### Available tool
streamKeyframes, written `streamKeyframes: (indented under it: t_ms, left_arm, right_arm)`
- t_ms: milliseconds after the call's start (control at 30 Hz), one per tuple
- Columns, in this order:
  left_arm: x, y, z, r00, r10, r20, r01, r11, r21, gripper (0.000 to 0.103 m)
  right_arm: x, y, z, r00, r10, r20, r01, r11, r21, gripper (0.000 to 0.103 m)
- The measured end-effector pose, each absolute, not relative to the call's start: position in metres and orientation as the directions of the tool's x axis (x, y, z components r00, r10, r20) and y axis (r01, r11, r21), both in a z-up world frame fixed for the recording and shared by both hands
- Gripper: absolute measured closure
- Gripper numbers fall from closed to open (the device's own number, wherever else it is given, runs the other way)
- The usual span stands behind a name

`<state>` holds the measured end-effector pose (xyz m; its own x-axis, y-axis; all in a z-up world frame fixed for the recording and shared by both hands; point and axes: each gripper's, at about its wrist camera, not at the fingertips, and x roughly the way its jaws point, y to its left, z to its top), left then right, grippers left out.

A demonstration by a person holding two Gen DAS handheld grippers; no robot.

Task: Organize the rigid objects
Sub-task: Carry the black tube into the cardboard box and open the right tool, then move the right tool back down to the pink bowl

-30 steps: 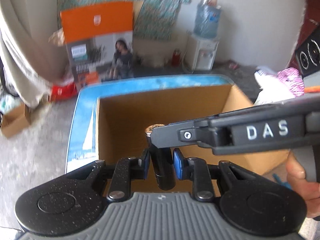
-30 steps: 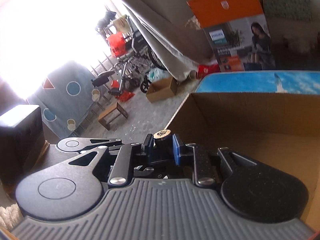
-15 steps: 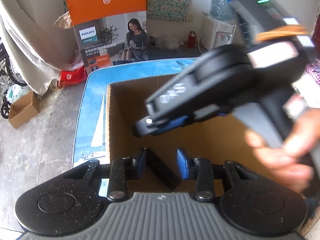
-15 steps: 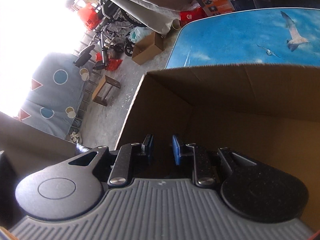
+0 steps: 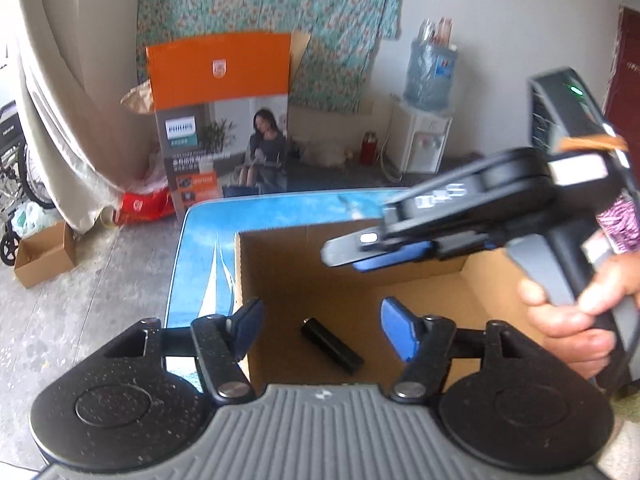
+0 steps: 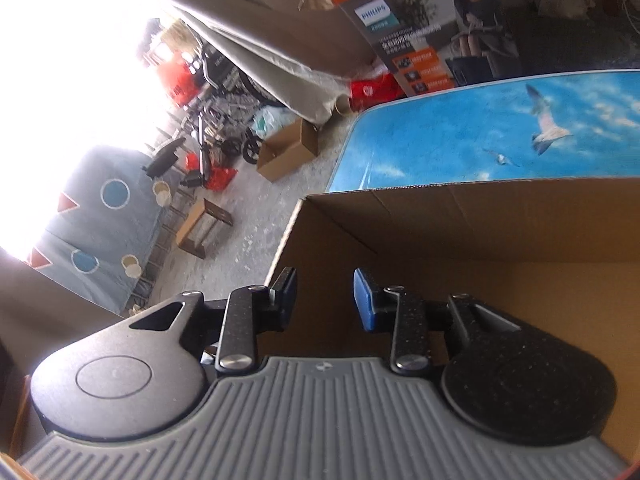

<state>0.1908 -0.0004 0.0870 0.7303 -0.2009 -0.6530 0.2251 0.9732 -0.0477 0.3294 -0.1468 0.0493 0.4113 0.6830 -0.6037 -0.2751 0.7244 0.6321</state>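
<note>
Inside cardboard box [image 5: 476, 276]: blk cylinder [image 5: 331, 345], flat.

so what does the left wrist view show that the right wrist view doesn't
Only the left wrist view shows the black tube lying on the floor of the cardboard box, the right gripper held by a hand, and the water dispenser. Only the right wrist view shows the small stool and the seagull print. Both show the box, the blue table and the orange carton; both grippers have just been opening, nothing between the jaws.
</note>
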Motion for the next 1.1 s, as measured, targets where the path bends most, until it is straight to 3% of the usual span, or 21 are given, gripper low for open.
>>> streamKeyframes:
  t_ms: [233, 367, 567, 733, 900, 1100]
  left_arm:
    - [0.139, 0.004, 0.11, 0.781, -0.253, -0.571, 0.266, 0.962, -0.063, 0.025]
    - [0.109, 0.006, 0.111, 0.776, -0.305, -0.552, 0.296, 0.949, -0.109, 0.025]
    - [0.065, -0.003, 0.089, 0.724, -0.393, -0.567, 0.374, 0.914, -0.155, 0.025]
    - [0.041, -0.029, 0.051, 0.642, -0.456, -0.616, 0.453, 0.874, -0.175, 0.026]
    - [0.036, -0.063, 0.009, 0.581, -0.43, -0.691, 0.496, 0.86, -0.118, 0.041]
    - [0.044, -0.085, -0.021, 0.58, -0.351, -0.735, 0.498, 0.867, -0.021, 0.06]
  right_arm:
    - [0.247, -0.206, 0.094, 0.488, 0.72, -0.493, -0.306, 0.67, 0.676, 0.068]
    - [0.189, -0.236, 0.101, 0.531, 0.725, -0.438, -0.325, 0.652, 0.685, 0.062]
    - [0.105, -0.275, 0.075, 0.609, 0.69, -0.392, -0.304, 0.659, 0.688, 0.061]
    - [0.058, -0.282, 0.026, 0.622, 0.659, -0.423, -0.237, 0.673, 0.701, 0.06]
    - [0.036, -0.272, -0.023, 0.586, 0.66, -0.471, -0.163, 0.665, 0.729, 0.06]
    - [0.042, -0.251, -0.043, 0.563, 0.655, -0.504, -0.133, 0.674, 0.727, 0.065]
